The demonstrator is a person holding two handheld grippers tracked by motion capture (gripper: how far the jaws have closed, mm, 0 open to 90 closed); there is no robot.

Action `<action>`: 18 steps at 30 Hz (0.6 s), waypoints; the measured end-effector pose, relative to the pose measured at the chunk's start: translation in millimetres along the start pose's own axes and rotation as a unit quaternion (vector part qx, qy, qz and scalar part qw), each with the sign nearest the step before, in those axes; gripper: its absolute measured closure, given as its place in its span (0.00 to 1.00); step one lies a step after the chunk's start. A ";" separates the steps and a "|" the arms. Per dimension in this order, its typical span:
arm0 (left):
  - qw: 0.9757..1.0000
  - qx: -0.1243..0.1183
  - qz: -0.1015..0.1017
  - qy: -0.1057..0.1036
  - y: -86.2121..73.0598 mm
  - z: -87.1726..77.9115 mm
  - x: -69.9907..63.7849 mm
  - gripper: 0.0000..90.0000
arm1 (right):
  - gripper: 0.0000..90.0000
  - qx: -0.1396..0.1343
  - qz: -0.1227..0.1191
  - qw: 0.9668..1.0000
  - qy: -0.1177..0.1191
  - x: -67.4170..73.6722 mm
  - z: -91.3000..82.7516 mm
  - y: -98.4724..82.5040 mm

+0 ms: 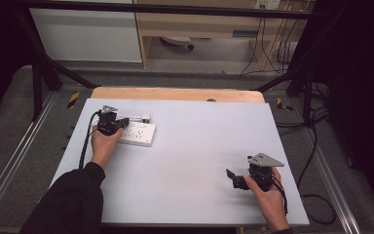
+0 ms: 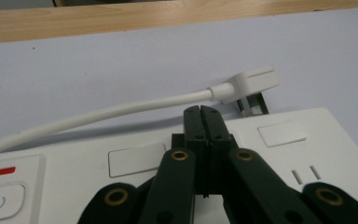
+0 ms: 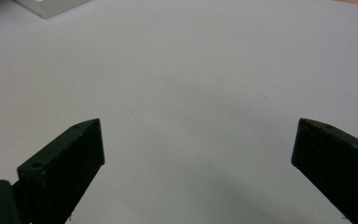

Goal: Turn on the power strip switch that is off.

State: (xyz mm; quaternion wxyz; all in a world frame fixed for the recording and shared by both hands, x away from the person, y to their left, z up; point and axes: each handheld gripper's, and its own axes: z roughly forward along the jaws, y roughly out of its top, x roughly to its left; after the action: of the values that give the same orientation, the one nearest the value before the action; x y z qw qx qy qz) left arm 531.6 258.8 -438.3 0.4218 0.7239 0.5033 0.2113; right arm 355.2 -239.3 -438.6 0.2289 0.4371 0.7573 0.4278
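A white power strip [image 1: 137,134] lies flat at the left back of the white table top [image 1: 195,146]. My left gripper [image 1: 124,122] rests over its left end, jaws shut with nothing between them. In the left gripper view the shut left gripper [image 2: 200,110] sits above the power strip [image 2: 279,154], which has a red-marked power button [image 2: 0,200]. Just beyond the strip lies its white plug [image 2: 254,84] on a white cable [image 2: 98,116]. My right gripper [image 1: 233,178] hovers at the front right, open and empty. Its fingers [image 3: 70,163] stand wide apart over bare table.
A wooden strip [image 1: 175,93] borders the table's far edge. Black frame bars [image 1: 39,78] and cables [image 1: 316,146] stand around the table on the grey floor. A corner of the white strip [image 3: 46,7] shows top left in the right gripper view.
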 end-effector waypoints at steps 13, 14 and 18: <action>1.000 -0.012 0.002 -0.001 5.6 -6.8 -5.5 0.94 | 0.03 -0.001 0.001 1.000 0.001 0.3 0.0 0.2; 1.000 -0.012 0.005 -0.001 6.0 -7.3 -6.3 0.92 | 0.03 -0.001 0.000 1.000 0.001 0.2 0.1 0.2; 1.000 -0.017 0.007 -0.004 7.3 -8.6 -8.5 0.87 | 0.03 -0.001 0.000 1.000 0.002 0.4 0.5 0.3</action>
State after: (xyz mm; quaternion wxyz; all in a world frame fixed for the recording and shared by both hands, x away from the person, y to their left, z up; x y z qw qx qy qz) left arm 525.9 253.5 -426.6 0.4344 0.7210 0.4928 0.2205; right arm 355.5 -238.6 -438.6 0.2282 0.4363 0.7571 0.4295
